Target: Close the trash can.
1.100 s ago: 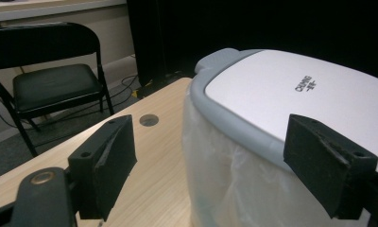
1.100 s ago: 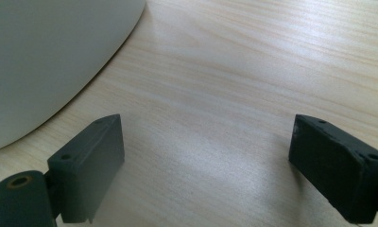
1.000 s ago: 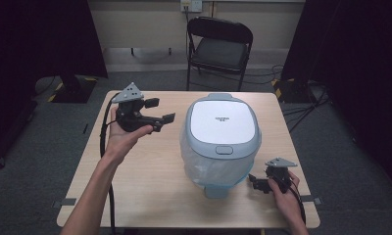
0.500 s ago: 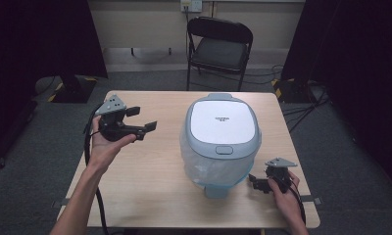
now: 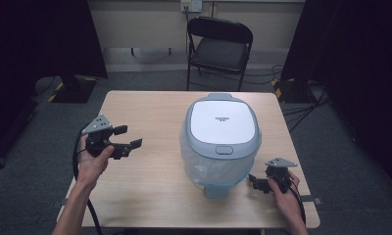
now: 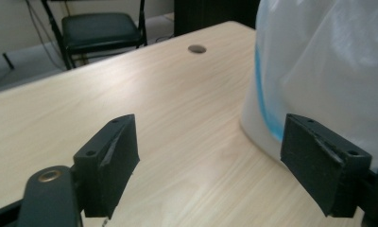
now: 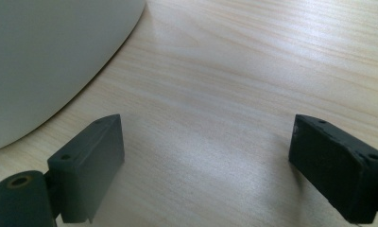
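Rice cooker (image 5: 222, 139), lid down, wrapped in clear plastic, sits right of bench (image 5: 145, 196) centre. Left gripper (image 5: 124, 139) hovers at 9 o'clock, jaws spread, empty. Right gripper (image 5: 253, 182) at 5 o'clock, jaws spread, empty. Likely approach step; next move calls for closing in on cooker.

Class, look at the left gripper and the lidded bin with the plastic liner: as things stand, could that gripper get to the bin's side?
Probably yes. The left gripper is open, held above bare table, pointing toward the bin; nothing lies between them.
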Available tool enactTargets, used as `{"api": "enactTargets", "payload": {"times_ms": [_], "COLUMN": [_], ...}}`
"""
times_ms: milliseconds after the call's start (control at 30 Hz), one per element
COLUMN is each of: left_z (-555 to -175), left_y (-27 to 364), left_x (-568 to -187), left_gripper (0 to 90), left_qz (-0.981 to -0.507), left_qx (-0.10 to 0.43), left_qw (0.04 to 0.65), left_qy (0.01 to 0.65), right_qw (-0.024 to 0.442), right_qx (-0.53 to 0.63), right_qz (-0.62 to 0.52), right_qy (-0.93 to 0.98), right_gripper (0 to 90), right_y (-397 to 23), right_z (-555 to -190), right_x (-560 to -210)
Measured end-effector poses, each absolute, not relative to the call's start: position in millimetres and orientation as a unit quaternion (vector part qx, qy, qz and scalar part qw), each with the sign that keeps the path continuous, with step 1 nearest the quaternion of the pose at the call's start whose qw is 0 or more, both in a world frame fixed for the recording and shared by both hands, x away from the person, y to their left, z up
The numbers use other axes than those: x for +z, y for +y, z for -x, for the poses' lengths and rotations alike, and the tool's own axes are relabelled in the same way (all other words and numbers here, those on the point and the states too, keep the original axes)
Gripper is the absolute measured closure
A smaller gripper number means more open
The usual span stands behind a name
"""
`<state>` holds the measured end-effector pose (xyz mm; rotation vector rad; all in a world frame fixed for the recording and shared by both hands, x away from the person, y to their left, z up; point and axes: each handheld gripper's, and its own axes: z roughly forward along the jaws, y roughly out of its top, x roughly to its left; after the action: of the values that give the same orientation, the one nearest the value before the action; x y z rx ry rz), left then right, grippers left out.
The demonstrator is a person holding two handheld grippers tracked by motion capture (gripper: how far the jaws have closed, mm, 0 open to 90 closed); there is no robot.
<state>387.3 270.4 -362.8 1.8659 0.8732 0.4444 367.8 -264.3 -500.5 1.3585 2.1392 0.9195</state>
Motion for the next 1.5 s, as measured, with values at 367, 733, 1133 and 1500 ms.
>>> {"api": "enactTargets", "payload": {"times_ms": [367,733,1133,1500], "left_z": [-376.9,-374.2,-365.3,-368.6], "left_y": [277.9,293.5,290.6,290.1], "left_x": [-409.5,-454.8,-490.6,-502.2], "left_gripper": [17.5,18.6,18.1,4.9], "left_qz": [-0.779,-0.783,-0.807,-0.808], "left_qx": [0.151,0.144,0.140,0.186], "left_qw": [0.456,0.406,0.337,0.339], "left_qy": [0.403,0.449,0.464,0.444], "right_qw": [0.222,0.221,0.222,0.222], "right_qx": [0.332,0.333,0.332,0.332], "right_qz": [-0.491,-0.492,-0.492,-0.492], "right_qy": [0.774,0.774,0.773,0.774], "right_gripper": [10.1,10.1,10.1,10.1], "right_y": [-264.4,-264.3,-264.2,-264.3], "right_z": [-367.8,-367.7,-367.6,-367.6], "right_x": [-500.5,-500.5,-500.5,-500.6]}}
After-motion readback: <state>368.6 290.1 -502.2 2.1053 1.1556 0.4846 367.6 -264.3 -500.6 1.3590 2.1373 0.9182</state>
